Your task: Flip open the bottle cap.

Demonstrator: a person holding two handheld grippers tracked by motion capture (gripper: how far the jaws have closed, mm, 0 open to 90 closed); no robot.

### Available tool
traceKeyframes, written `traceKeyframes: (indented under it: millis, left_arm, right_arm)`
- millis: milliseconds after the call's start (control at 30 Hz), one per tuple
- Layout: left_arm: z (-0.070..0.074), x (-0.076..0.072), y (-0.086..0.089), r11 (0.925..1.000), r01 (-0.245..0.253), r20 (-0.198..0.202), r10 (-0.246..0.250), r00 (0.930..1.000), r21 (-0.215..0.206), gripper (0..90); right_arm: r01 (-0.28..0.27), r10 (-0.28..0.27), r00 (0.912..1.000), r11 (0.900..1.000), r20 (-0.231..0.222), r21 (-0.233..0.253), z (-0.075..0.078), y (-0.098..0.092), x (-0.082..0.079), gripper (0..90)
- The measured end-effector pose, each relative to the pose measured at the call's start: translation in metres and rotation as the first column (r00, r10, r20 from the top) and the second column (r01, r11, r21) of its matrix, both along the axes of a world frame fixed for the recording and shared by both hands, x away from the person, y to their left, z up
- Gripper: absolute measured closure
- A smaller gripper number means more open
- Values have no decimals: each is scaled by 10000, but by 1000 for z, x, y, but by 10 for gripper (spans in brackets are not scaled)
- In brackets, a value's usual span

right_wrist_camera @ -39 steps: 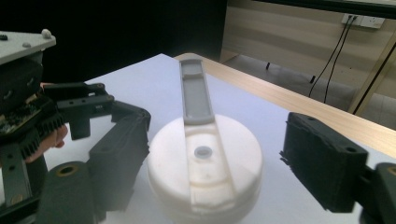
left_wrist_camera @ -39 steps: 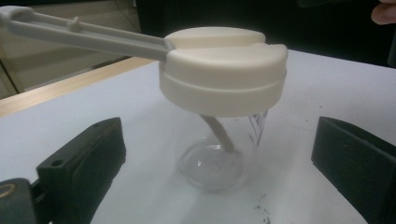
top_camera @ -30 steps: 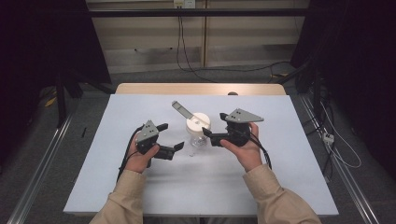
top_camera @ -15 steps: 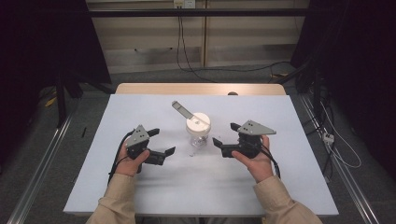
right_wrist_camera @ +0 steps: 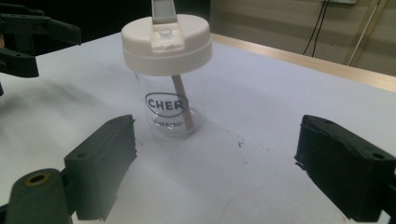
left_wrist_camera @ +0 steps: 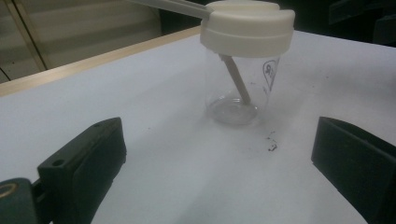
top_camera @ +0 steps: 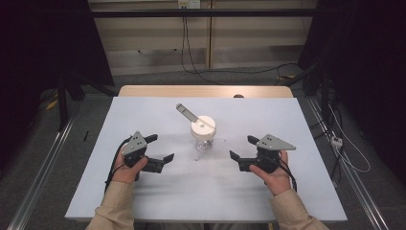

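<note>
A clear plastic cup [top_camera: 204, 142] with a cream lid [top_camera: 203, 126] stands upright at the middle of the white table [top_camera: 287, 120]. A flat grey spout flap [top_camera: 186, 112] sticks up from the lid toward the back left, and a straw runs down inside. My left gripper [top_camera: 161, 147] rests open to the cup's left, a short gap away. My right gripper [top_camera: 242, 147] rests open to its right. In the left gripper view the cup [left_wrist_camera: 240, 79] stands beyond the open gripper [left_wrist_camera: 219, 140]. In the right gripper view the cup [right_wrist_camera: 169, 109] shows "CHER" lettering ahead of the open gripper [right_wrist_camera: 217, 140].
Small dark specks [top_camera: 199, 156] lie on the table just in front of the cup. A wooden strip [top_camera: 206, 91] runs along the table's far edge. Cables [top_camera: 335, 139] trail on the floor at the right. The left gripper [right_wrist_camera: 28, 37] shows far off in the right gripper view.
Both grippers have drawn back from the cup toward the person and spread apart. The cup has stayed in place.
</note>
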State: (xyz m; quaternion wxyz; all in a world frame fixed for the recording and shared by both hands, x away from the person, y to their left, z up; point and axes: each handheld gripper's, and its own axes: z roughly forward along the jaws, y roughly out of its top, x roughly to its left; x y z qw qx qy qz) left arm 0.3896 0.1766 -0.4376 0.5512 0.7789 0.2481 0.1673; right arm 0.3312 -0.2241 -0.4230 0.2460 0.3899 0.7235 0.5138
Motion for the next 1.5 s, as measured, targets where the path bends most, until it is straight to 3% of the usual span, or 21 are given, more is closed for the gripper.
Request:
traceKeyframes:
  millis: [133,667,1500]
  left_arm:
    - [0,-1,4,9999,-110,160,109,9998,91,28]
    - [0,-7,18,9988,-477,156,478,9987,-57,29]
    - [0,-15,26,9988,-487,67,487,9988,61,31]
  right_arm:
    - [100,-100,9999,9999,28,-13,-3,-7,-6,119]
    - [388,-388,9992,9992,-7,30,-12,-28,-23,119]
    - [533,-537,9985,9982,-142,-270,-22,-44,-37,119]
